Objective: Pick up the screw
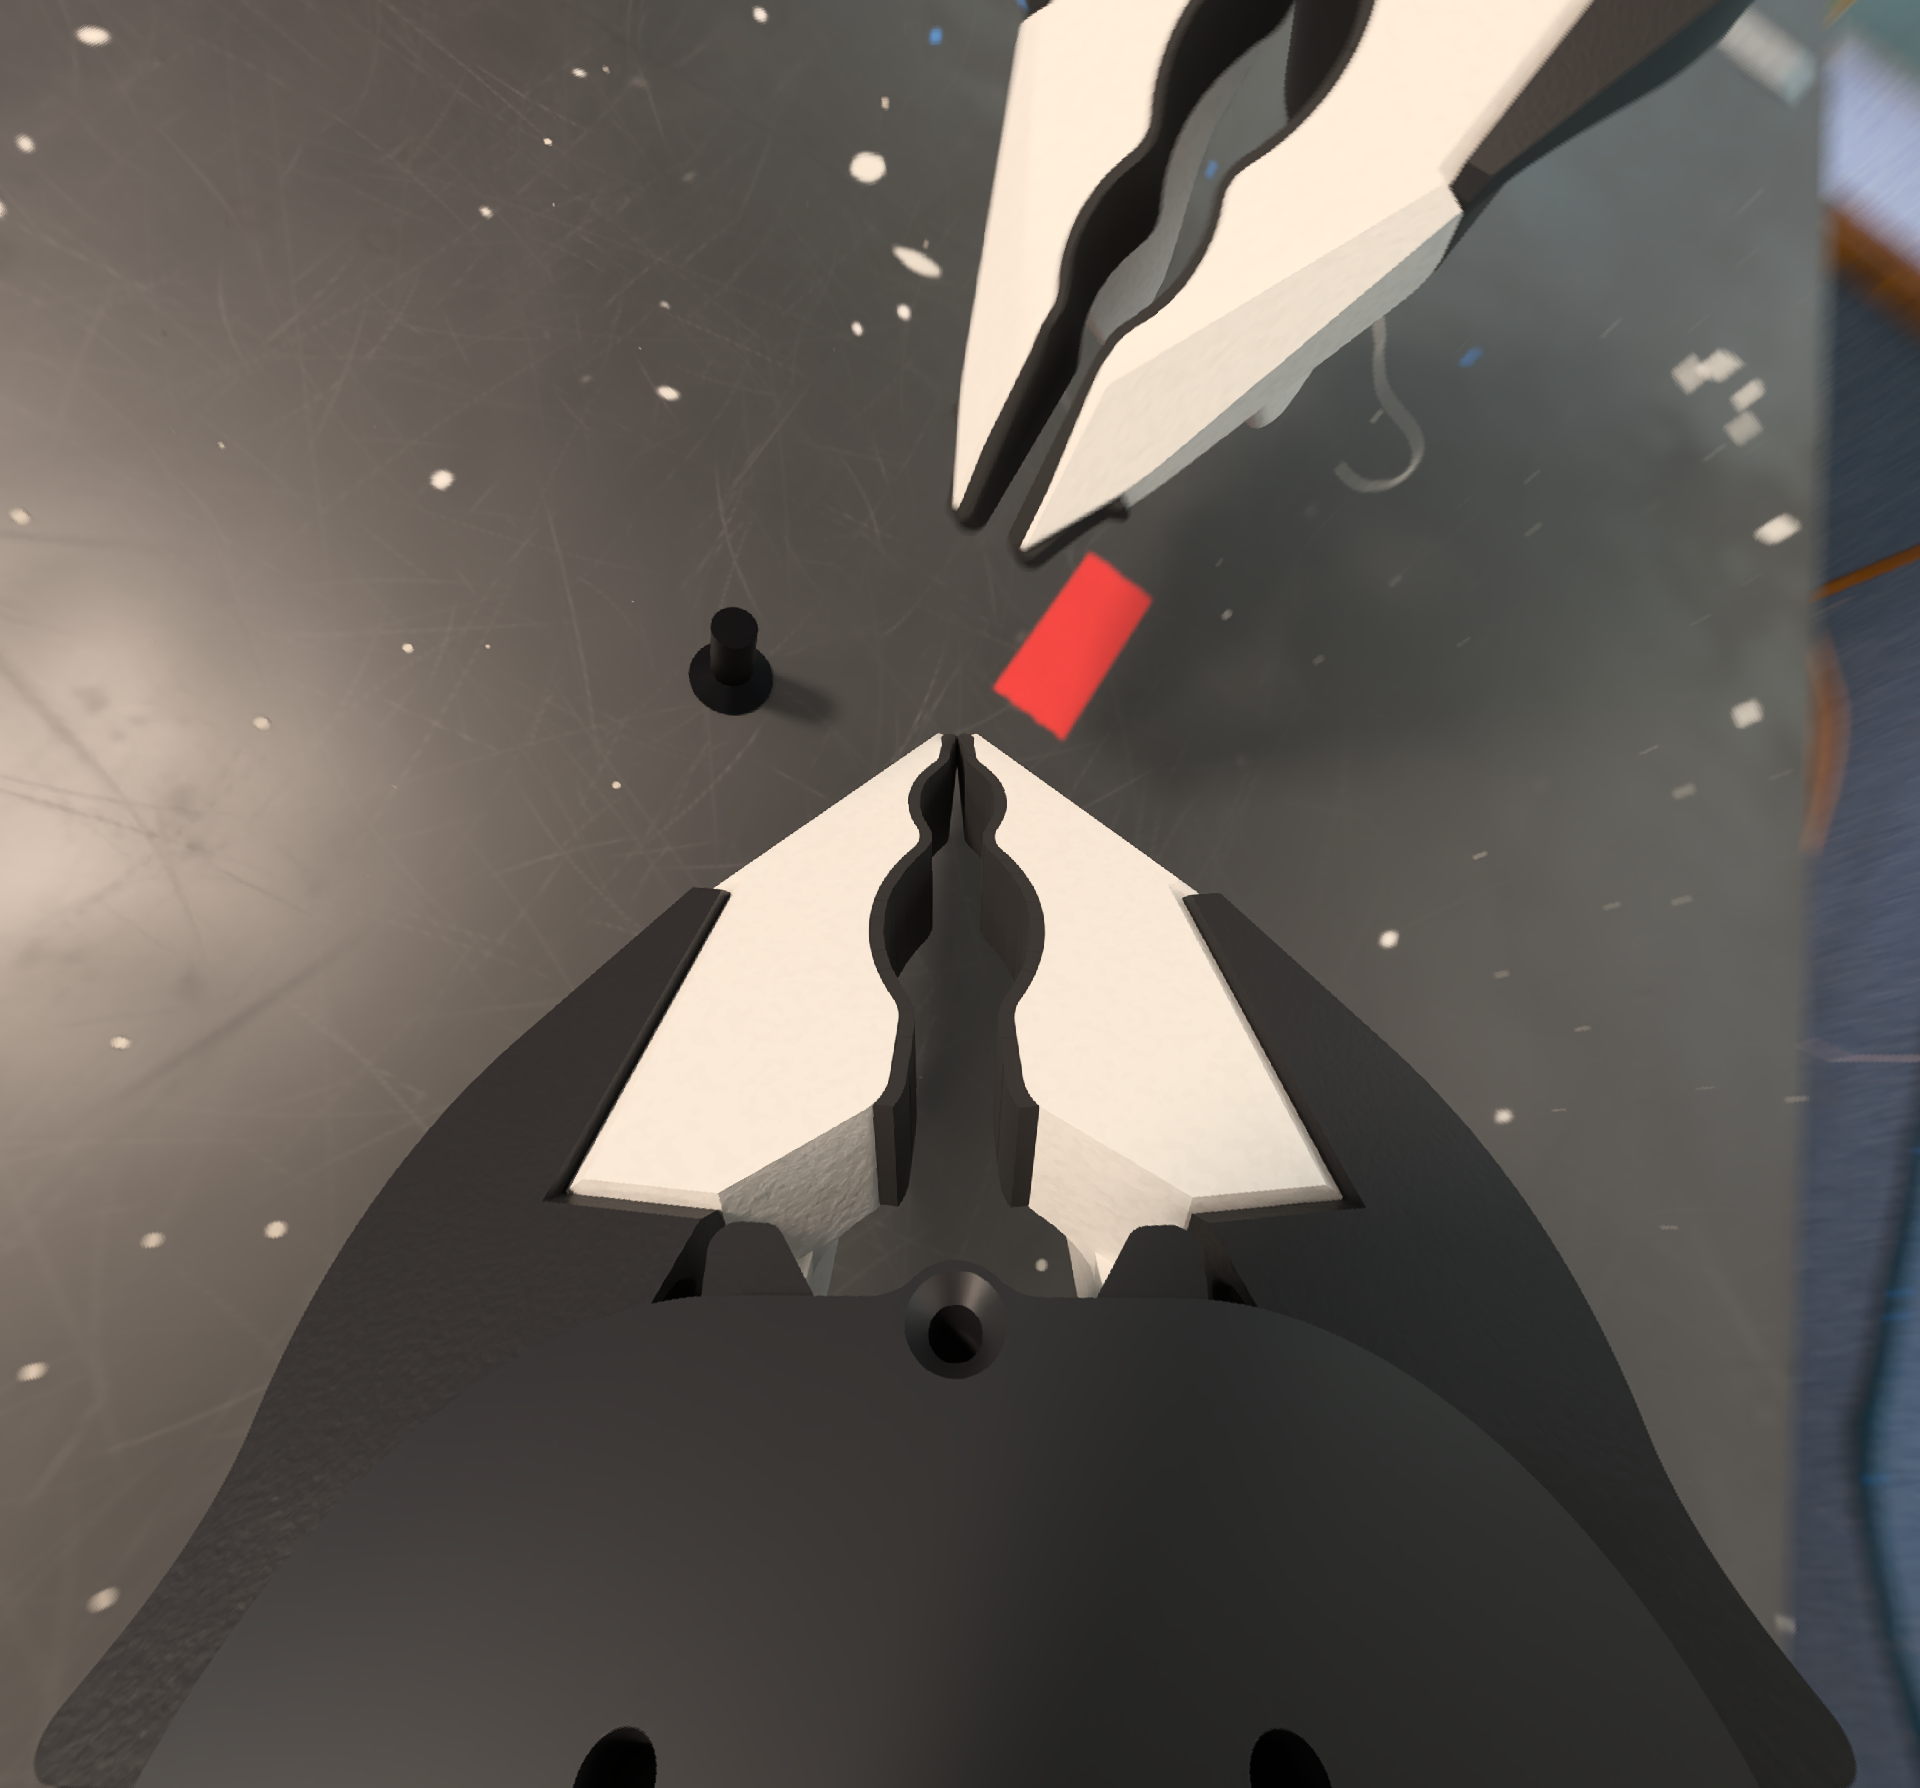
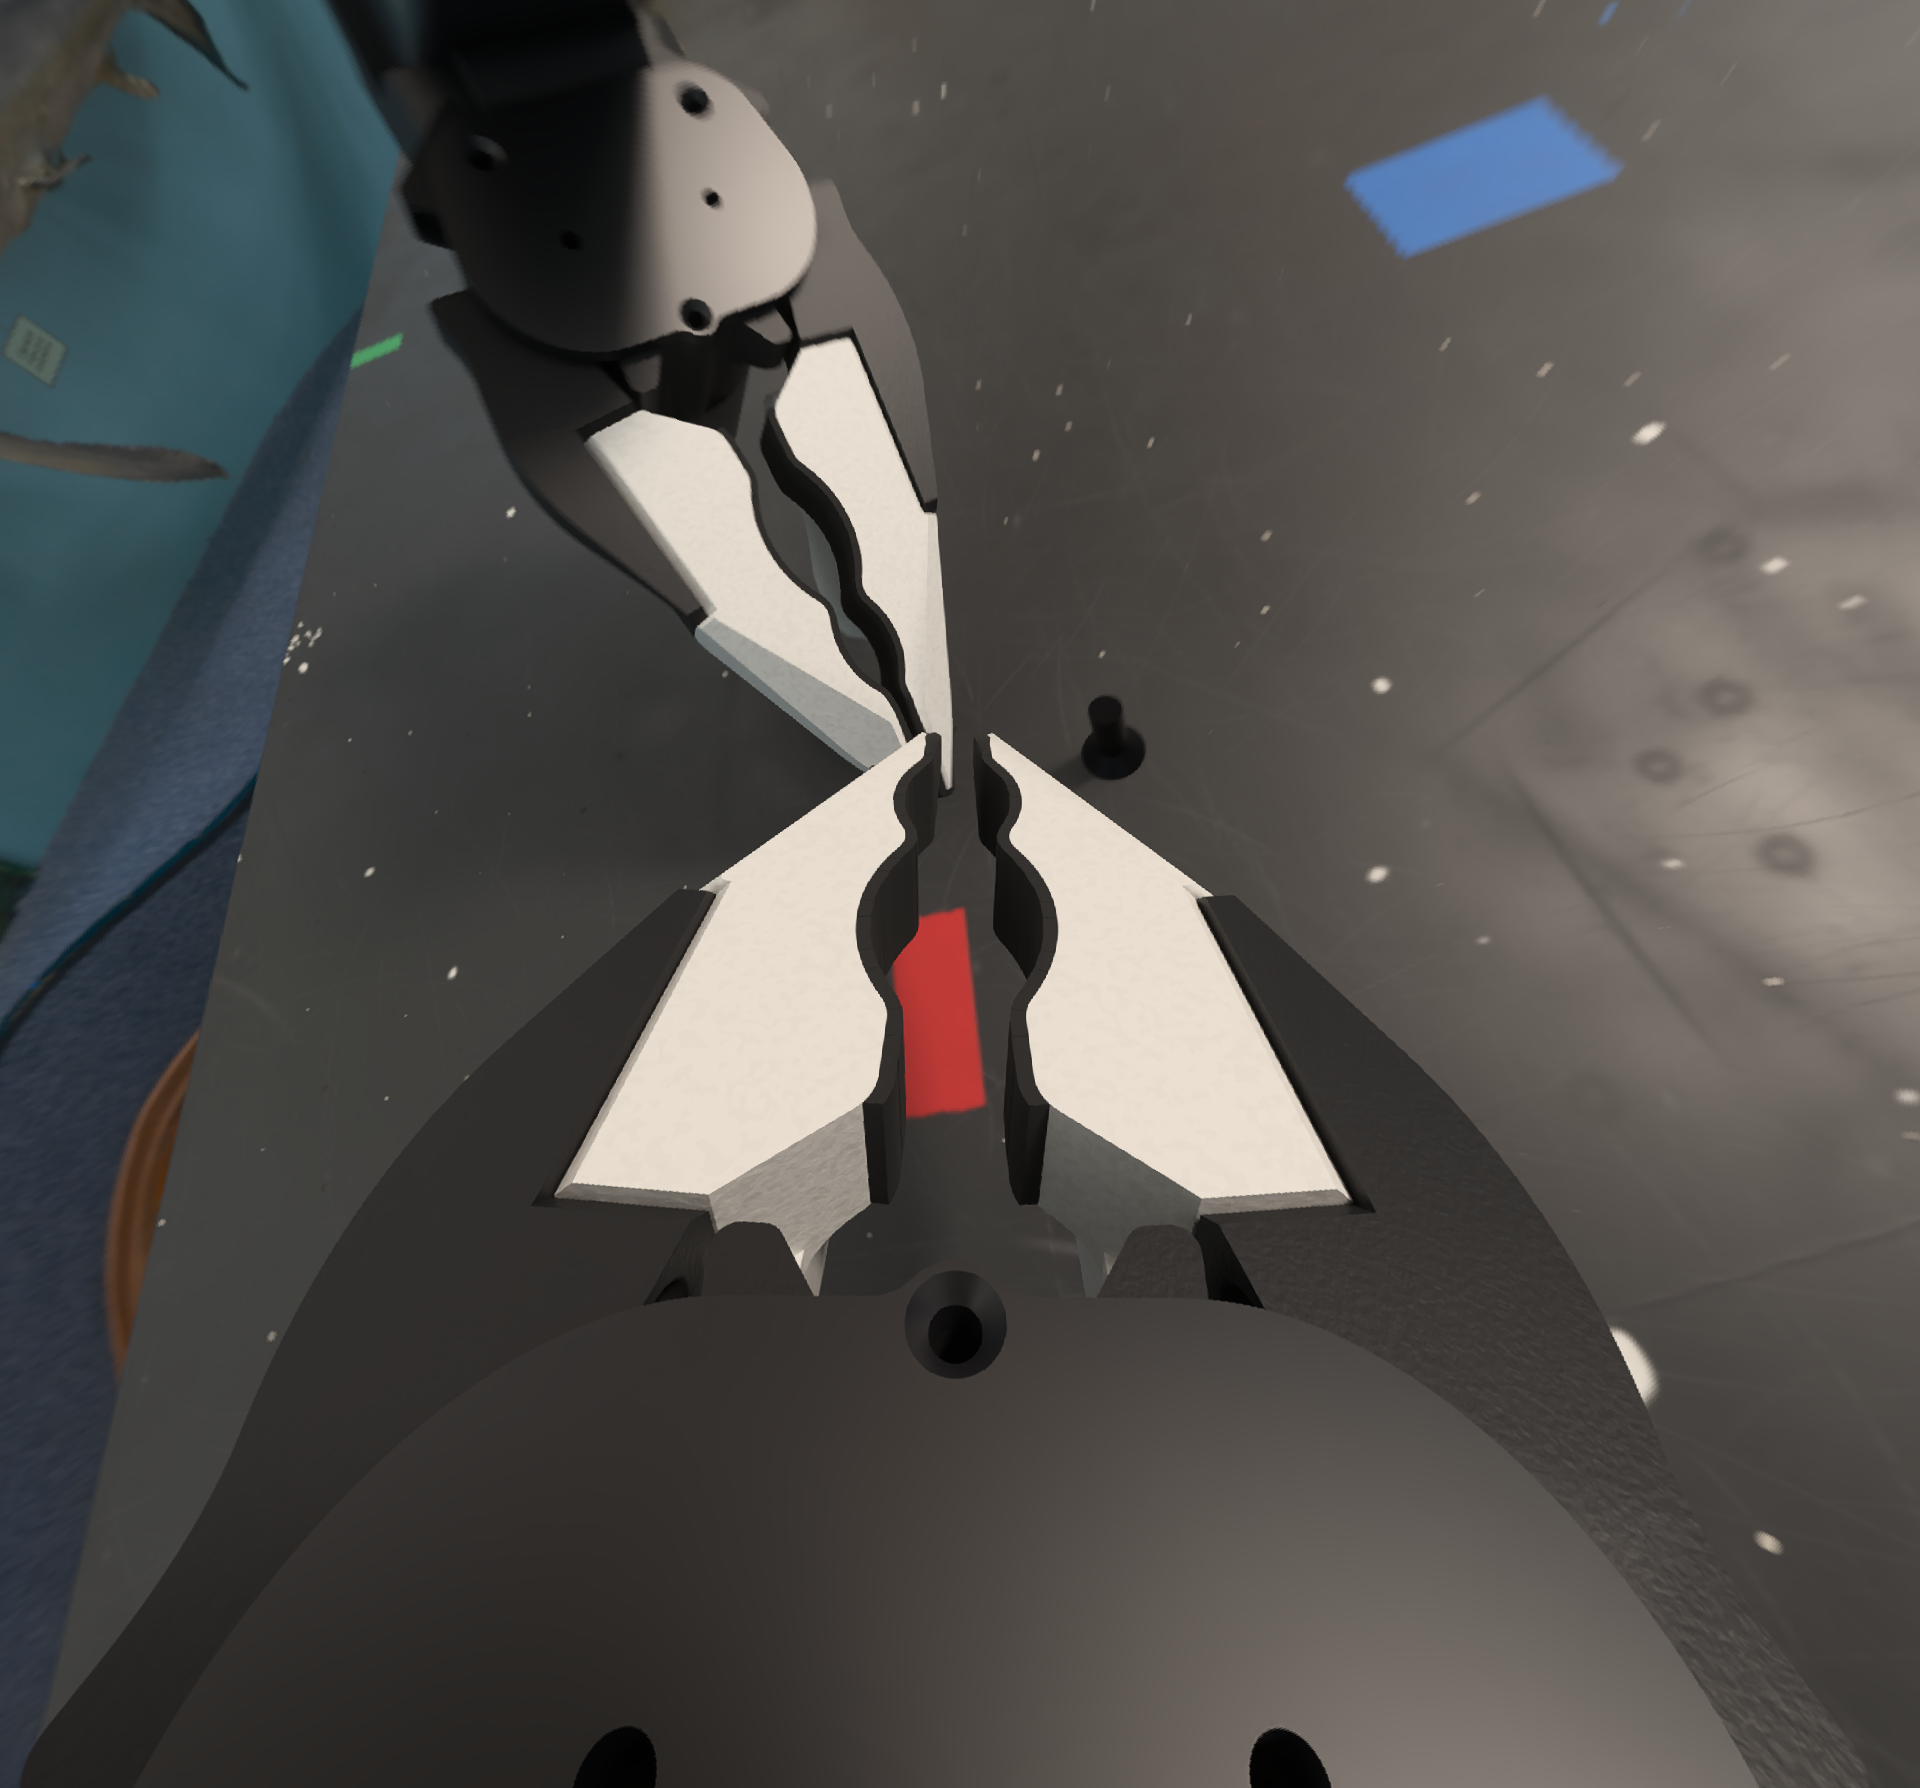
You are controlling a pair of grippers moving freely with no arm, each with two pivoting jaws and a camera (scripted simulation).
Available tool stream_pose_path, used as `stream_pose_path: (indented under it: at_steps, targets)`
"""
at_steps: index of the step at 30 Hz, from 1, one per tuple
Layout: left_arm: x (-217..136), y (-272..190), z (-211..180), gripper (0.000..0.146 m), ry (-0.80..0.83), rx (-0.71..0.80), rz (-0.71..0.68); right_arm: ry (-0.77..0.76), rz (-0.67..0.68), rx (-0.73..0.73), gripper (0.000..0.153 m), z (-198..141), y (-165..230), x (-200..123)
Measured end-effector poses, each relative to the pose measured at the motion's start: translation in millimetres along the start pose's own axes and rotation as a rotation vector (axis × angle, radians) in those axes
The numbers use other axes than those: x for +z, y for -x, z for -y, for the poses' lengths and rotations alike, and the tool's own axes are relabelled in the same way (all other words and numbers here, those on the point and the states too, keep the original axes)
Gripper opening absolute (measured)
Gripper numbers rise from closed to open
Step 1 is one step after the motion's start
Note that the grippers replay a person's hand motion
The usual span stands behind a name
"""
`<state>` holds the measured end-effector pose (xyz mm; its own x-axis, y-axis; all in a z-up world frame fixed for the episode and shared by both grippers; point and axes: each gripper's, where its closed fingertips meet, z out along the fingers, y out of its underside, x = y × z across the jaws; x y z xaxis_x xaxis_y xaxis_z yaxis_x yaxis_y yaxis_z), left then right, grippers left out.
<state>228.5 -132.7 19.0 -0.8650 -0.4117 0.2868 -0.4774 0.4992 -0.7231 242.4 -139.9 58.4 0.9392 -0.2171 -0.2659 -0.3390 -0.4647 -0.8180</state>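
The screw (image 1: 730, 663) is small and black and stands on its head on the dark scratched table (image 1: 416, 336), shaft up. My left gripper (image 1: 954, 741) is shut and empty, with its tips to the right of the screw and a little nearer. My right gripper (image 1: 997, 533) comes in from the far side with its tips a narrow gap apart and empty, right of the screw. In the right wrist view the screw (image 2: 1112, 741) stands just right of my right gripper's tips (image 2: 958, 751). The left gripper (image 2: 925, 732) meets them tip to tip.
A flat red patch (image 1: 1072, 645) lies on the table between the two grippers' tips; it also shows between the right fingers (image 2: 940, 1011). A blue patch (image 2: 1481, 175) lies far right. The table edge (image 1: 1823, 803) runs along the right of the left wrist view.
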Motion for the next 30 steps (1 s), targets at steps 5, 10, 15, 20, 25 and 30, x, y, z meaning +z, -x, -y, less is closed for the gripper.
stream_pose_path:
  at_steps: [5,10,15,20,25,30]
  targets:
    - [-10.7,6.4,3.0,0.000,-0.057,-0.164,-0.095,-0.037,-0.062,-0.061,0.001,0.0,-10.0,-20.8]
    - [-19.0,18.2,-1.4,0.000,-0.013,-0.081,0.019,-0.015,-0.068,-0.011,0.000,-15.7,-12.8,-20.9]
    - [-24.3,17.8,22.5,0.020,0.074,0.278,0.115,-0.015,-0.090,-0.052,0.000,-22.9,-11.9,-29.4]
    - [-16.0,27.5,29.2,0.027,0.339,0.762,0.082,-0.043,-0.065,-0.029,0.000,-27.1,-10.4,-32.9]
    - [-8.1,34.2,26.0,0.035,0.480,0.962,-0.029,-0.051,-0.053,-0.062,0.000,-31.4,-5.8,-38.9]
    - [0.2,42.3,23.8,0.040,0.516,0.996,-0.028,-0.064,-0.041,-0.068,0.000,-34.8,-7.4,-43.3]
